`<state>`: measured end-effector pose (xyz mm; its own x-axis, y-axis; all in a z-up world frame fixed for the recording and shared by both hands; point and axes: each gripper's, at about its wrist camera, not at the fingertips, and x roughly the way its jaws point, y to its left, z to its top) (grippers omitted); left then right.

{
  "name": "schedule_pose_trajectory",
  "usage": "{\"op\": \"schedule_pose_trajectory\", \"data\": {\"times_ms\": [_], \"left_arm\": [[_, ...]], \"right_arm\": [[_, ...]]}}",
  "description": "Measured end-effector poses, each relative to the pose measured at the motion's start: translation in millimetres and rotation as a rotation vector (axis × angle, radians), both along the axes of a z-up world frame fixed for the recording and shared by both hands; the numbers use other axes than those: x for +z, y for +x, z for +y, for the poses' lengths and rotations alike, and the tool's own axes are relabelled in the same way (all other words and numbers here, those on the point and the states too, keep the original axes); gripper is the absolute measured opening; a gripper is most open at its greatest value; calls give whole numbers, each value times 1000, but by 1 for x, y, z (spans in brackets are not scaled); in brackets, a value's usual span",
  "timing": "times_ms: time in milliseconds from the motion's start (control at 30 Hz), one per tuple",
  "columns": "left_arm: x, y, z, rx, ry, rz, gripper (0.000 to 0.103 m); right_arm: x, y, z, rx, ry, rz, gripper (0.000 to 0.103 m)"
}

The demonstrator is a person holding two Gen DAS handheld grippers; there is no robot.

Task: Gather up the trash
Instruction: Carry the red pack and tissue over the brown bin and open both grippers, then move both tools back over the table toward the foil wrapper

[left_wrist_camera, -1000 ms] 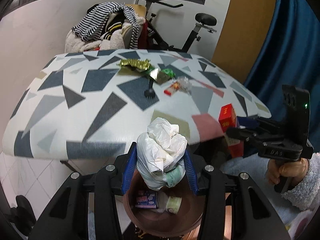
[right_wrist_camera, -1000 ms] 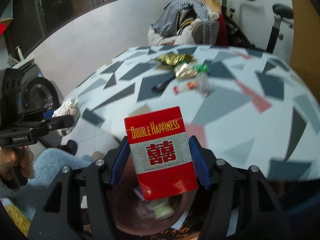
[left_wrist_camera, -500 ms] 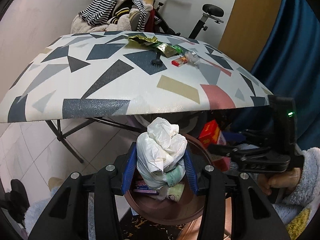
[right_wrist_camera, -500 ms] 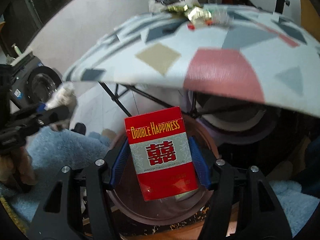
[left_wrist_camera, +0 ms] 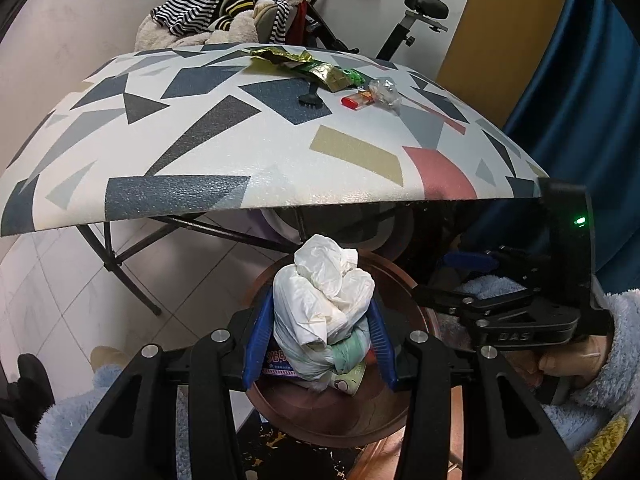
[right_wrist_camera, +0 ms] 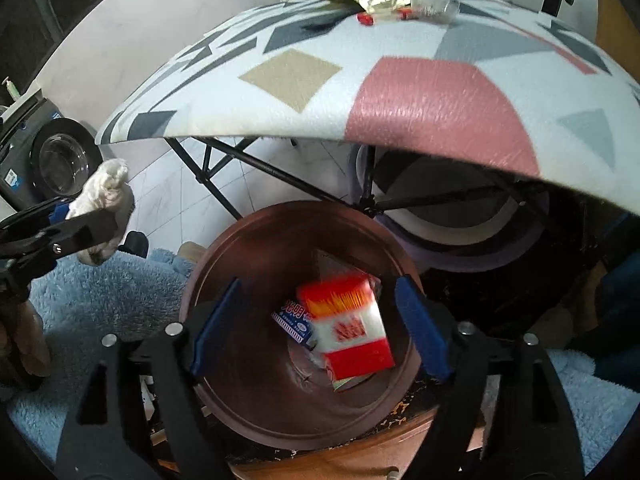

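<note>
White floor tiles run under a folding table with a geometric-print top, wrappers near its far edge. Below its near edge, my left gripper pinches a crumpled white bag, upright over the brown bin. My right gripper has just spread; the red cigarette pack, blurred, is inside the bin, long axis tilted.
</note>
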<state>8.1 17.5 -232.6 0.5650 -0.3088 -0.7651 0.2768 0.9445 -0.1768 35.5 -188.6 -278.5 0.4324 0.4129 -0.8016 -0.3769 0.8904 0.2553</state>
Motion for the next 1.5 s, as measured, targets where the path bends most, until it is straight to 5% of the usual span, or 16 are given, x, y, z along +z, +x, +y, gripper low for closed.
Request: {"op": "schedule_pose_trajectory", "data": {"times_ms": [400, 800, 900, 967, 1167, 1500], "left_arm": [[-11, 4, -6, -8, 25, 46, 44], [-23, 8, -22, -48, 75, 85, 45], [-24, 8, -23, -48, 89, 88, 51], [-23, 8, -23, -37, 103, 79, 70], [-11, 9, -13, 24, 114, 38, 96], [30, 16, 7, 65, 123, -88, 97]], "right_arm": [[50, -19, -18, -84, -42, -282, 94], [59, -13, -40, -157, -28, -287, 94], [58, -13, -42, -166, -22, -283, 94], [58, -13, -43, -169, -19, -281, 95], [57, -13, -44, -170, -24, -278, 97], [61, -8, -44, -179, -39, -261, 97]]}}
